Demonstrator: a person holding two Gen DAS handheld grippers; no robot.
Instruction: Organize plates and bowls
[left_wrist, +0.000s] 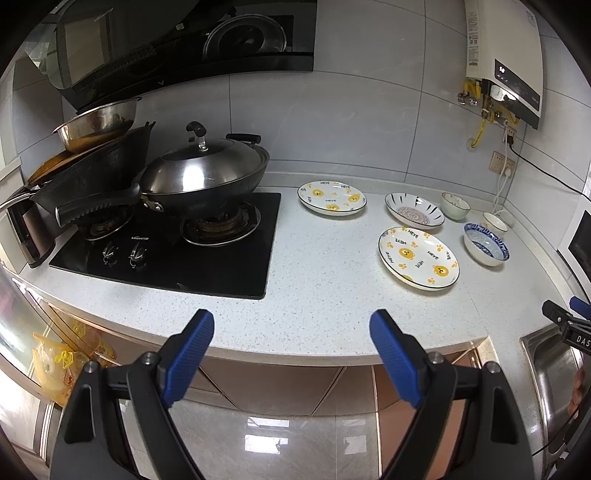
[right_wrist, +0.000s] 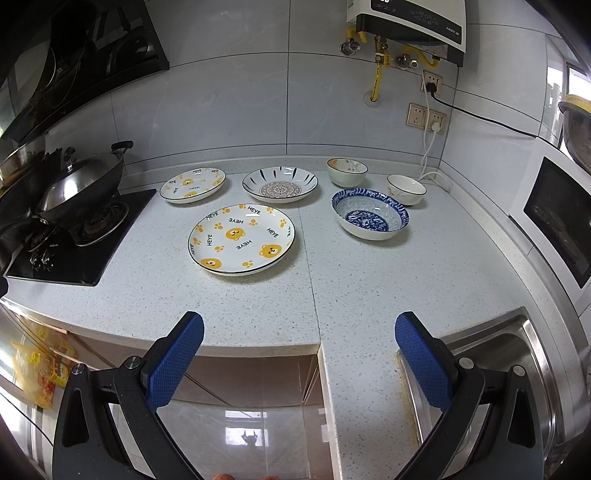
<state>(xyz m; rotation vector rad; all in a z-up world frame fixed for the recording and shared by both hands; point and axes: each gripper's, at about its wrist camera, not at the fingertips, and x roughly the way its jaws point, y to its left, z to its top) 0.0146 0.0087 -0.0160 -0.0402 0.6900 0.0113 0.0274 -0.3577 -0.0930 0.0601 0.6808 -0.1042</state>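
**Crockery spread out, nothing gripped**

Three plates, the nearest a bear plate, and three bowls, the nearest a blue bowl, lie apart at mid-frame on the worktop. Both the left gripper and the right gripper hang low in frame, jaws apart and empty. Glazed rims look slippery: a shallow pinch could let a plate slip and chip against its neighbour.

Three plates, three bowls, one lidded wok, two grippers.
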